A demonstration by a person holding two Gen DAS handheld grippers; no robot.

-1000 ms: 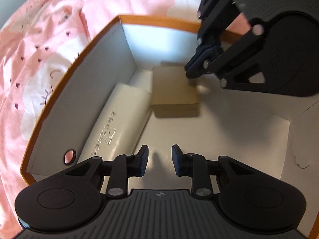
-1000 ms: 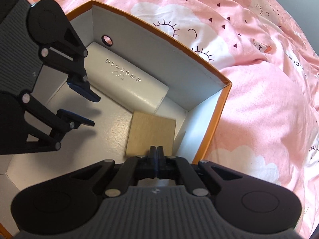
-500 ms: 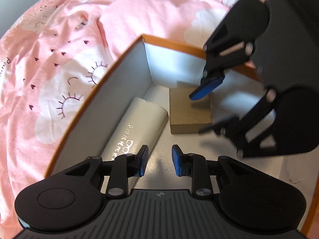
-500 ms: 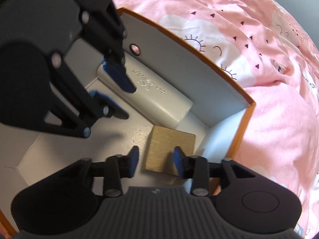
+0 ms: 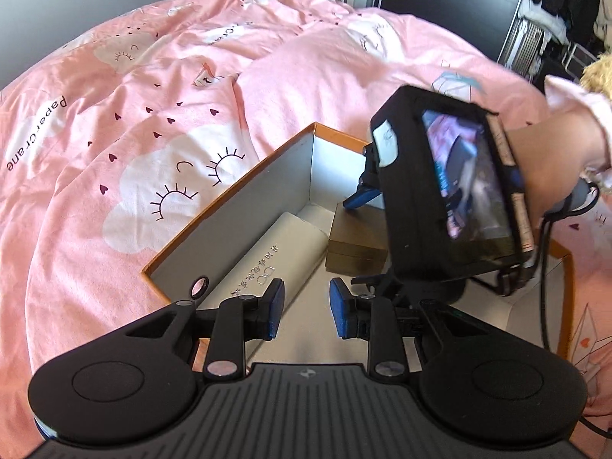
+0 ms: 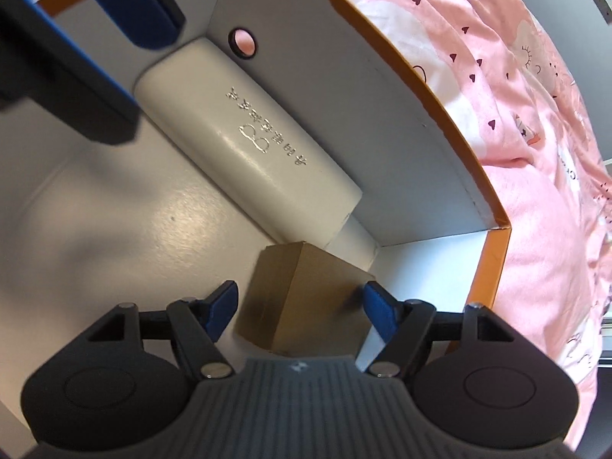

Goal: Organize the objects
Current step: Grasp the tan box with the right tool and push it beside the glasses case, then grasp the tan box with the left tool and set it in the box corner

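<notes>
Both grippers in orange box [image 6: 493,279] | R fingers [image 6: 376,308] just opened, straddling brown box [image 6: 306,298] | L gripper [image 5: 306,308] shut, empty, lifted

pink cloud-print duvet [image 5: 160,122], dark wardrobe doors [image 5: 451,4]

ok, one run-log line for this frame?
left gripper: shut, empty | right gripper: jaws just opening, astride brown box, not gripping | box sits in orange carton corner beside white case

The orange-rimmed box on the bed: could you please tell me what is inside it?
Inside the box lie a white case with embossed lettering along one wall and a small brown box near the corner. The right tool covers part of the floor.
</notes>
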